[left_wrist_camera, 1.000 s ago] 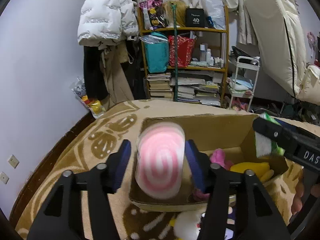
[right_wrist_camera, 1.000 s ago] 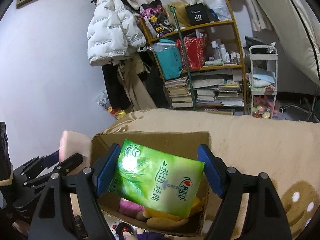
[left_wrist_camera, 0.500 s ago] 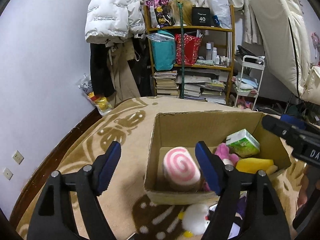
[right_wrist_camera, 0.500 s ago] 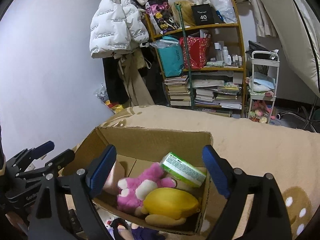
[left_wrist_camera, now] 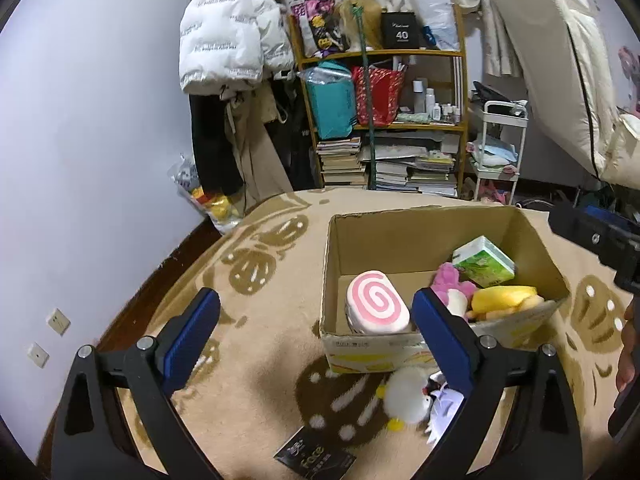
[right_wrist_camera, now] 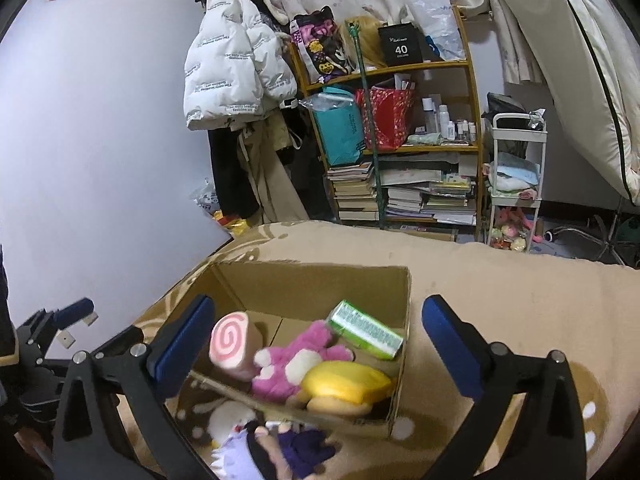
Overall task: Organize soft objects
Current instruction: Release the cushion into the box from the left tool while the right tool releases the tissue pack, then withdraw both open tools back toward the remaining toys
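Observation:
An open cardboard box (left_wrist_camera: pixel 400 222) (right_wrist_camera: pixel 304 280) stands on the tan blanket. Inside it lie a pink swirl roll cushion (left_wrist_camera: pixel 377 308) (right_wrist_camera: pixel 232 343), a pink plush (left_wrist_camera: pixel 450 282) (right_wrist_camera: pixel 296 364), a yellow plush (left_wrist_camera: pixel 502 299) (right_wrist_camera: pixel 346 386) and a green tissue pack (left_wrist_camera: pixel 482 262) (right_wrist_camera: pixel 366 336). My left gripper (left_wrist_camera: pixel 316 340) is open and empty, above the blanket in front of the box. My right gripper (right_wrist_camera: pixel 318 350) is open and empty above the box. A white plush (left_wrist_camera: pixel 404 398) (right_wrist_camera: pixel 228 420) and a purple-clothed doll (right_wrist_camera: pixel 280 448) lie before the box.
A dark packet (left_wrist_camera: pixel 316 458) lies on the blanket near me. A wooden shelf (left_wrist_camera: pixel 380 120) with books and bags, a hanging white jacket (left_wrist_camera: pixel 228 44), a white cart (left_wrist_camera: pixel 498 152) and a leaning mattress (left_wrist_camera: pixel 568 92) stand behind the bed.
Both grippers opened and pulled back. The swirl cushion left my left gripper and the green tissue pack left my right one; both now lie in the box.

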`<state>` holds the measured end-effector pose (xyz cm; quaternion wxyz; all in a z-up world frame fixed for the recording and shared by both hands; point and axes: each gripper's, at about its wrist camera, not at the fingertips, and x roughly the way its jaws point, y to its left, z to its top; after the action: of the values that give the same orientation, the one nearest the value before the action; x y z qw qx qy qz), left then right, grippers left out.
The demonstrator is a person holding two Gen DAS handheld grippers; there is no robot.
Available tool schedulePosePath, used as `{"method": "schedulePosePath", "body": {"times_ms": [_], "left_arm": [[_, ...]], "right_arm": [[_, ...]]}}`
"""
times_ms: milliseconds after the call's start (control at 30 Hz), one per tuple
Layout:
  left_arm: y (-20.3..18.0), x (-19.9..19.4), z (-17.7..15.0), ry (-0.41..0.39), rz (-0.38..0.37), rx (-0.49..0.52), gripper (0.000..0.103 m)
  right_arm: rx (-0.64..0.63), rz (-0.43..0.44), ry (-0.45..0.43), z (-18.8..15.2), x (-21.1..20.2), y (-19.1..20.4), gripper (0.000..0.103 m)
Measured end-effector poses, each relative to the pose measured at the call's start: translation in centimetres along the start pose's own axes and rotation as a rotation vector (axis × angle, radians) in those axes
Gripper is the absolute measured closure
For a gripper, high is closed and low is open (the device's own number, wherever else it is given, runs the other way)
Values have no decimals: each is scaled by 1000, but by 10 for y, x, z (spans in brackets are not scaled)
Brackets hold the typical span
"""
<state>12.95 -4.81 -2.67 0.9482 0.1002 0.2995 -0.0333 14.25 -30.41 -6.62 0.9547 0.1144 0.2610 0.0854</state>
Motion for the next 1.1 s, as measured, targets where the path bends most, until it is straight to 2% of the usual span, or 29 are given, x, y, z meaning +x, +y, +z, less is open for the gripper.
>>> {"method": "schedulePosePath", "body": {"times_ms": [133, 367, 600, 800, 1100], "left_arm": [[6, -13, -1, 3, 2, -14, 3], [15, -22, -14, 79, -14, -20, 3], [21, -31, -25, 164, -8, -10, 3], [23, -32, -36, 227, -30, -8, 3], [23, -5, -52, 348, -39, -7, 3]], "right_arm": [[-6, -5, 17, -6, -14, 6, 0], [-9, -22, 54, -19, -45, 10, 0], [7, -69, 129, -43, -68, 10, 0], [21, -94, 187, -57, -75, 11, 0], [49, -126, 296, -79, -60, 9, 0]]}}
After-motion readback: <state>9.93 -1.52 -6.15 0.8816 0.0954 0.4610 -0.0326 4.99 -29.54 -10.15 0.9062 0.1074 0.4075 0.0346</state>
